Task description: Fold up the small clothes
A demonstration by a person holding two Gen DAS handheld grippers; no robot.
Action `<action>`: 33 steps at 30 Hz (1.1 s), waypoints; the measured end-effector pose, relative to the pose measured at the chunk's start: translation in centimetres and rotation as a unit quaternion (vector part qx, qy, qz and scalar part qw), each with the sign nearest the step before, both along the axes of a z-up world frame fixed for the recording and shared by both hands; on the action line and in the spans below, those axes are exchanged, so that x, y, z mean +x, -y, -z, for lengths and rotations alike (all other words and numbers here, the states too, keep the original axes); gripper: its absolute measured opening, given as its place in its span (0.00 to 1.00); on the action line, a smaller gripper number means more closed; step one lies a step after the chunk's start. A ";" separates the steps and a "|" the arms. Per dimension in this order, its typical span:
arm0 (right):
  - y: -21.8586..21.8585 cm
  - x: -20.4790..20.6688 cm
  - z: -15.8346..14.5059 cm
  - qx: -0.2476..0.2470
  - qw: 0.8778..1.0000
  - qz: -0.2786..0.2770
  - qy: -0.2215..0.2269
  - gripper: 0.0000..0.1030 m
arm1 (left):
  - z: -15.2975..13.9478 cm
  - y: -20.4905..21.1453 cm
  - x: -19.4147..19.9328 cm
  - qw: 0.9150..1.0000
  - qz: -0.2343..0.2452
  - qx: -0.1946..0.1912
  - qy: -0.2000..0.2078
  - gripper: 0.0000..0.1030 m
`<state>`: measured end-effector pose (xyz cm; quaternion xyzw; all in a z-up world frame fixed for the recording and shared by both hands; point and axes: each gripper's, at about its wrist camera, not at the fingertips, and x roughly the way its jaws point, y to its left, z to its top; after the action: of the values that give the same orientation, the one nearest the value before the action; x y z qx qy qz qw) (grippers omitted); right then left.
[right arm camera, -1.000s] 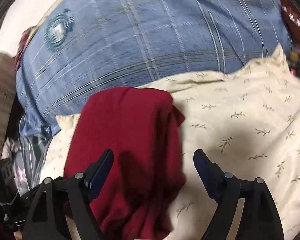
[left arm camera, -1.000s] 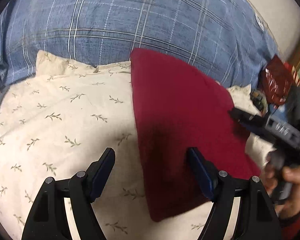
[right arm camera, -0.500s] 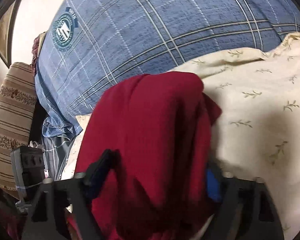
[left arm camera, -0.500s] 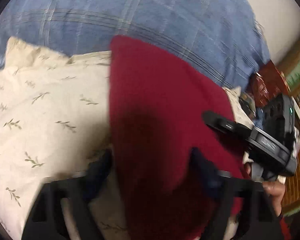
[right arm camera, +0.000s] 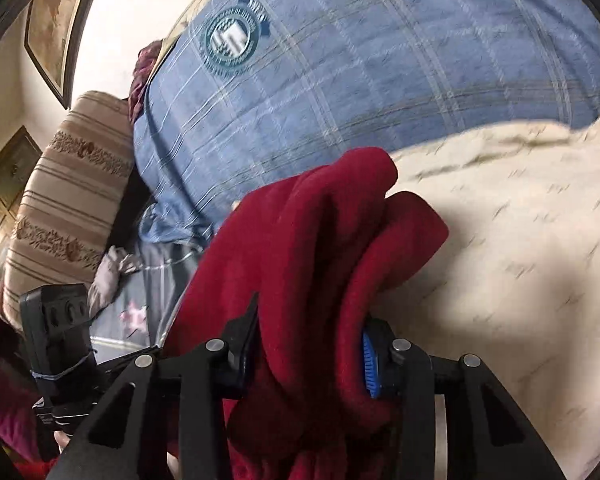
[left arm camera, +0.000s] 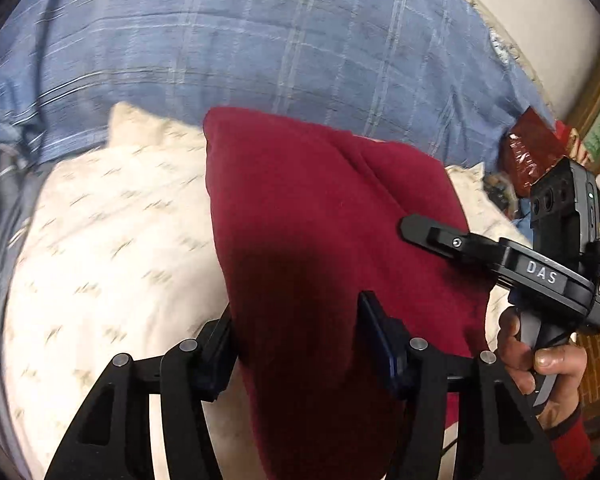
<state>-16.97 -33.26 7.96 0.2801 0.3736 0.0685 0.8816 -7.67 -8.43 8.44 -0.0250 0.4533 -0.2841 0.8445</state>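
A dark red cloth (left arm camera: 320, 216) lies folded on a cream leaf-print pillow (left arm camera: 112, 240). My left gripper (left arm camera: 296, 332) has the cloth's near edge between its fingers, which stand close around it. In the right wrist view the same red cloth (right arm camera: 320, 248) is bunched and lifted, and my right gripper (right arm camera: 308, 344) is shut on its near part. The right gripper also shows in the left wrist view (left arm camera: 428, 232), at the cloth's right edge. The left gripper's camera body (right arm camera: 56, 320) shows at the lower left of the right wrist view.
A large blue plaid pillow (left arm camera: 260, 48) with a round crest (right arm camera: 232, 40) stands behind the cream pillow. A striped beige cushion (right arm camera: 64, 200) and a grey star-print cloth (right arm camera: 140, 304) lie to the left. A red foil packet (left arm camera: 536, 152) sits at the far right.
Both grippers moved forward onto the red cloth and closed on it. The cloth's near part has been gathered and lifted, bunching up on the right gripper's side.
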 end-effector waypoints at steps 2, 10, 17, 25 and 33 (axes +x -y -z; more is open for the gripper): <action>-1.0 0.1 1.3 0.005 1.000 -0.004 -0.022 0.44 | 1.1 -0.8 -0.5 1.000 -0.012 0.004 -0.017 0.54; -2.0 -3.5 -1.9 -0.120 0.990 0.053 -0.053 0.64 | -0.1 -2.0 -1.8 0.997 -0.064 0.024 0.021 0.68; -6.8 -0.1 -2.8 -0.211 0.976 -0.029 -0.044 0.32 | 0.9 -1.7 -2.1 0.996 -0.084 0.020 0.019 0.71; -6.2 5.4 1.5 -0.267 0.959 0.005 -0.100 0.25 | 1.5 -1.0 -1.0 0.996 -0.086 0.020 0.031 0.75; -8.2 -1.3 -1.7 -0.277 0.958 -0.005 -0.071 0.49 | 1.1 -1.5 -2.4 0.993 -0.102 0.029 0.052 0.78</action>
<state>-18.22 -25.10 9.69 0.0267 0.4406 -0.0529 0.8957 -10.10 -6.96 7.37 -0.0315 0.4117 -0.1843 0.8919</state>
